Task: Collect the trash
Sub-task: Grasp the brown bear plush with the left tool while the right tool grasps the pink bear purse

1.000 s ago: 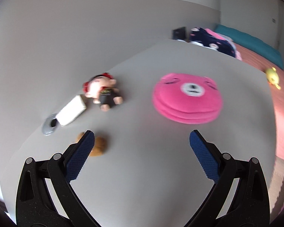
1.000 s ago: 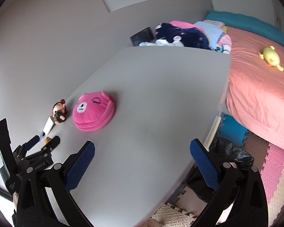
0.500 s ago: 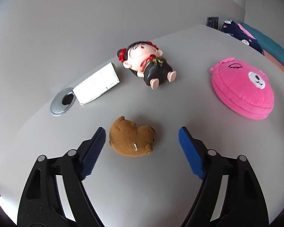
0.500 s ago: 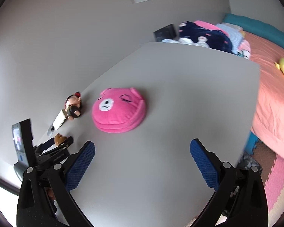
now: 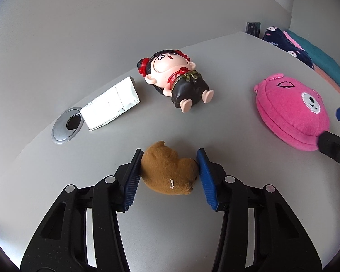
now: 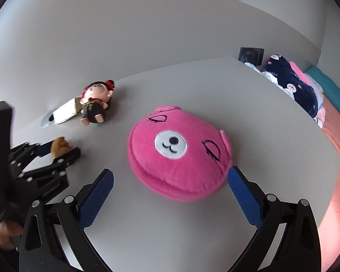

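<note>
From the left wrist, my left tool [image 5: 168, 176] is closing, its pads touching both sides of the brown plush [image 5: 167, 172] on the grey surface [image 5: 226, 124]; white carton [image 5: 111, 104] at eleven o'clock, doll [image 5: 176, 81] at twelve.

From the right wrist, my right tool [image 6: 170, 192] gapes wide, empty, the pink cushion [image 6: 176, 156] just ahead at twelve.
</note>
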A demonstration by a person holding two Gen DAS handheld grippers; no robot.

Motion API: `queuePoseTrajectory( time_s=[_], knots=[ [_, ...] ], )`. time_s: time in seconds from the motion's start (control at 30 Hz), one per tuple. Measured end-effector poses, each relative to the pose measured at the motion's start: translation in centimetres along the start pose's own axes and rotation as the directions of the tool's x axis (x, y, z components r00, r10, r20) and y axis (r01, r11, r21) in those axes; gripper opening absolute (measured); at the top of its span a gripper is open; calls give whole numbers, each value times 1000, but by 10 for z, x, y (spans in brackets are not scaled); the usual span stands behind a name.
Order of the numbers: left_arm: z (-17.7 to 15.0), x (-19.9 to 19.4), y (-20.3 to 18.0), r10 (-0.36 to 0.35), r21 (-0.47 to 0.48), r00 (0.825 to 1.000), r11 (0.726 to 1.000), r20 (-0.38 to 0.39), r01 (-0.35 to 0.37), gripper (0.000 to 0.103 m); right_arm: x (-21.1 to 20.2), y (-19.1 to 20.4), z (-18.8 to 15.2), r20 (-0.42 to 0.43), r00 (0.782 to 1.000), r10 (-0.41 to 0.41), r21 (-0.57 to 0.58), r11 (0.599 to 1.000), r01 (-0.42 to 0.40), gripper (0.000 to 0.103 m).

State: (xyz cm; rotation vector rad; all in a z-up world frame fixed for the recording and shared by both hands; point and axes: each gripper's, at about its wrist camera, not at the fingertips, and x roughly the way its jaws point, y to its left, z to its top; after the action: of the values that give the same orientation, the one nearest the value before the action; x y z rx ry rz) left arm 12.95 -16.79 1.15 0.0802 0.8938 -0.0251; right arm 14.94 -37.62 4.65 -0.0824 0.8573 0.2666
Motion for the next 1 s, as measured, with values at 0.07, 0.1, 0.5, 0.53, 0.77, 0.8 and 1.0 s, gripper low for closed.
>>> queuePoseTrajectory(
  time_s=[0.07,0.1,0.5,0.53,0.77,0.8,1.0],
  knots=[
    [-4,-3,4,-4,-2,1000,1000,0,4,48,8,0,4,15,1000,-5,18,1000,5,100],
    [-4,-3,5,-8,-4,1000,1000,0,8,48,10,0,6,26,1000,-6,20,1000,6,100],
    [-5,-4,11,-39,-24,999,999,-6,39,48,46,23,18,-36,992,-118,-281,954,103,100],
    [-4,-4,11,-39,-23,999,999,-6,39,48,50,25,15,-32,988,-149,-310,941,132,100],
    [-4,-3,10,-39,-22,999,999,-6,39,48,50,27,13,3,975,-224,-280,935,216,81],
    [-4,-4,10,-38,-21,999,999,-6,38,48,48,27,13,9,974,-226,-273,937,220,76],
    [-4,-4,10,-45,-15,999,999,-1,45,47,27,8,13,38,982,-187,-135,972,191,66]
  ],
)
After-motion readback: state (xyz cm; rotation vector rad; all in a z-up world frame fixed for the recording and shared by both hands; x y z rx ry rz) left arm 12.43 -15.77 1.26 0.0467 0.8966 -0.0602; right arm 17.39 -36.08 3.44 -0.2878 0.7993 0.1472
